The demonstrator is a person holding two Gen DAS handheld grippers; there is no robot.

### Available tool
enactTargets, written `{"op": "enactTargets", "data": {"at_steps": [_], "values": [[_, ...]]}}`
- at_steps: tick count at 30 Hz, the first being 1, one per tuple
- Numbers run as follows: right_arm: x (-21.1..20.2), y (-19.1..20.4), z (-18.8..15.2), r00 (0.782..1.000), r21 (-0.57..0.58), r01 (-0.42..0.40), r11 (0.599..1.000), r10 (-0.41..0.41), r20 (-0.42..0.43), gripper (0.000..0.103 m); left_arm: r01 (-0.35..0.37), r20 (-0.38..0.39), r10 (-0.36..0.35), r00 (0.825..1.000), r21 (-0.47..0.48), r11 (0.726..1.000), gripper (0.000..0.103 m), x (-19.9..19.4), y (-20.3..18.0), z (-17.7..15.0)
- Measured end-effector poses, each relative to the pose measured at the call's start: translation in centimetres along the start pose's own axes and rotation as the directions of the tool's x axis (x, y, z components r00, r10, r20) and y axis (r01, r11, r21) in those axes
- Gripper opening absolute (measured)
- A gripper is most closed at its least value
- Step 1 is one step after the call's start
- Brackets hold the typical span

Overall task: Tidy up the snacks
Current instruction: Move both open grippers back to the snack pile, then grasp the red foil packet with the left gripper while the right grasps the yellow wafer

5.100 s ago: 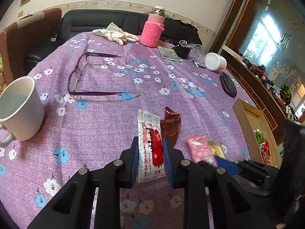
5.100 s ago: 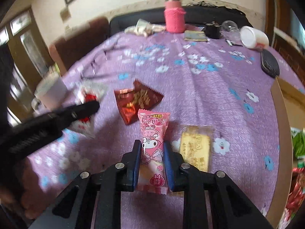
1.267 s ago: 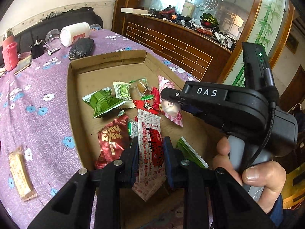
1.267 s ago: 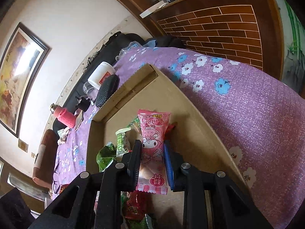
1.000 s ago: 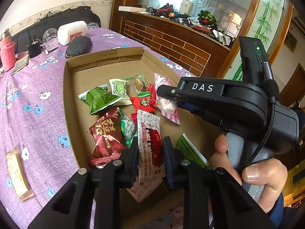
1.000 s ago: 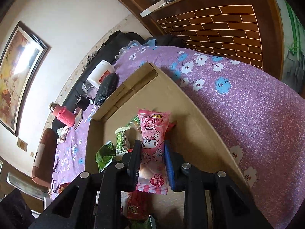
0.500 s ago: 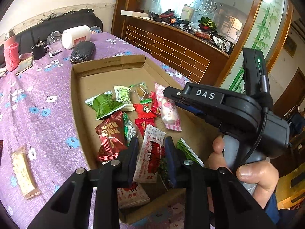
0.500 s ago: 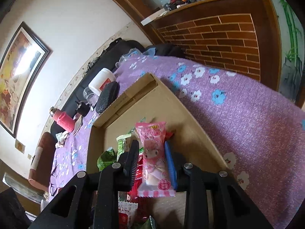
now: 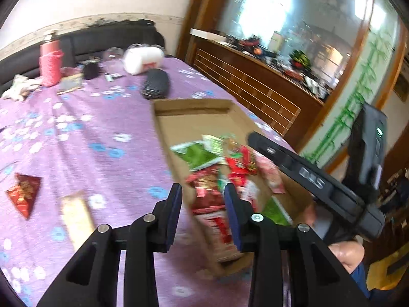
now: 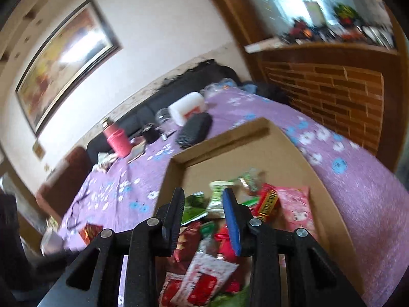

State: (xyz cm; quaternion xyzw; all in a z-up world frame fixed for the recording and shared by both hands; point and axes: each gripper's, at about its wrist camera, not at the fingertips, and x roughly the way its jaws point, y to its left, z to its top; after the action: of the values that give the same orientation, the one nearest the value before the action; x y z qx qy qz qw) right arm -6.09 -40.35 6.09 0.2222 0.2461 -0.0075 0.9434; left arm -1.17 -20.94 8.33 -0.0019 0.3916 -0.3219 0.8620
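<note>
Both packets dropped into cardboard box (image 10: pixel 301 153); left gripper (image 9: pixel 203 212), right gripper (image 10: pixel 203 212) opening, empty (purple floral tablecloth (image 9: pixel 76 133) beneath).

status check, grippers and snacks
Both hand-held grippers, left and right, opening, empty. Pink packet inside cardboard box. Red triangular packet left on purple cloth.

Purple floral-cloth table (image 9: pixel 107 158): cardboard box (image 9: pixel 163 138), red packet (image 9: pixel 24 192), wafer bar (image 9: pixel 76 217), pink bottle (image 9: pixel 49 62).

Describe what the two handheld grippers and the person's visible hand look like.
Both the left gripper and the right gripper are black plastic with silver screws and blue-padded fingers. The right one carries white lettering and a green light. The hand shows a blue cuff.
</note>
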Motion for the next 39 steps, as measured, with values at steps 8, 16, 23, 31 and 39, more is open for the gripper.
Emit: {"op": "enactTargets", "data": {"at_steps": [8,16,23,31,39], "values": [[0.4,-0.8,-0.2,1.000,0.036,-0.005,0.999,0.006,-0.024,0.034,-0.165,0.060,0.171,0.983,-0.094,0.982,0.053,-4.4,8.7,0.3],[0.5,-0.5,-0.2,0.999,0.024,-0.013,1.000,0.013,-0.030,0.034,-0.320,-0.021,0.326,0.945,-0.263,0.910,0.069,-5.5,19.2,-0.8],[0.6,-0.3,-0.3,0.999,0.013,-0.014,1.000,0.015,-0.031,0.034,-0.341,-0.098,0.327,0.940,-0.259,0.904,0.069,-1.6,20.8,-0.9],[0.4,0.9,-0.7,0.999,-0.047,-0.033,0.998,0.032,-0.016,0.034,-0.329,-0.094,0.316,0.944,-0.272,0.904,0.031,0.0,21.3,-1.9],[0.7,4.8,-1.1,0.992,-0.088,-0.085,0.993,0.076,-0.104,0.036,-0.327,-0.033,0.331,0.943,-0.278,0.903,0.027,-1.7,21.6,-1.7]]}}
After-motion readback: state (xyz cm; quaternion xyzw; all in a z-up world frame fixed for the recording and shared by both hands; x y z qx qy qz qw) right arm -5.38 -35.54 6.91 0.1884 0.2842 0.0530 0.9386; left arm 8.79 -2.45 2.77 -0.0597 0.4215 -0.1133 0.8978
